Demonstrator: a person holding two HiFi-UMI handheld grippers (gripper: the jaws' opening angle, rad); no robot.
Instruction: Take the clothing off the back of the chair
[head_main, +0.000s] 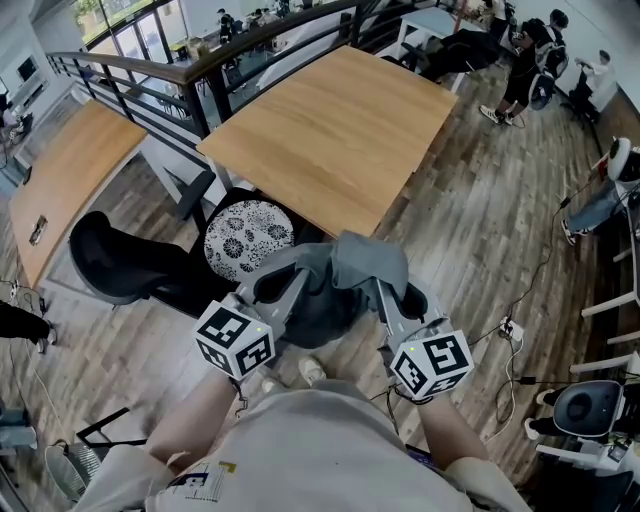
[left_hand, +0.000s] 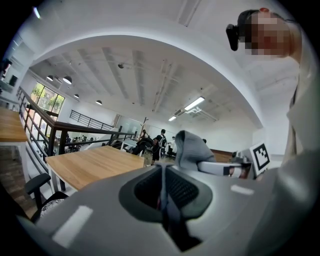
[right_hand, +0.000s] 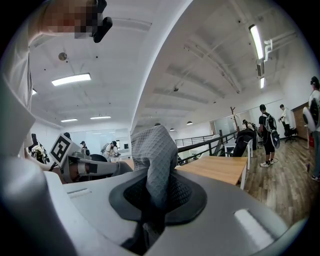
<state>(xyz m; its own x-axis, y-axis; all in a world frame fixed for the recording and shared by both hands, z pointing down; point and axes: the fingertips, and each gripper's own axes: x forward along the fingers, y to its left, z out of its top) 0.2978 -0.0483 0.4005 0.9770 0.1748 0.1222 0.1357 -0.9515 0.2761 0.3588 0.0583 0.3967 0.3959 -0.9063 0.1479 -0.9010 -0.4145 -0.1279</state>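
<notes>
A grey garment (head_main: 345, 262) hangs bunched between my two grippers, above the dark back of a chair (head_main: 322, 312). My left gripper (head_main: 268, 284) is shut on the garment's left end. In the left gripper view its jaws (left_hand: 164, 187) are pressed together, with only a thin strip of cloth between the pads. My right gripper (head_main: 386, 291) is shut on the right end. In the right gripper view a fold of waffle-weave grey cloth (right_hand: 154, 152) stands up out of the shut pads (right_hand: 152, 196). From the left gripper view the garment (left_hand: 192, 148) rises beside the other gripper.
A wooden table (head_main: 340, 130) stands just beyond the chair. A round patterned cushion (head_main: 248, 238) and a second black chair (head_main: 112, 262) are at the left. A black railing (head_main: 190, 80) crosses behind. Cables (head_main: 505, 335) lie on the wood floor at the right, and people stand at the far right.
</notes>
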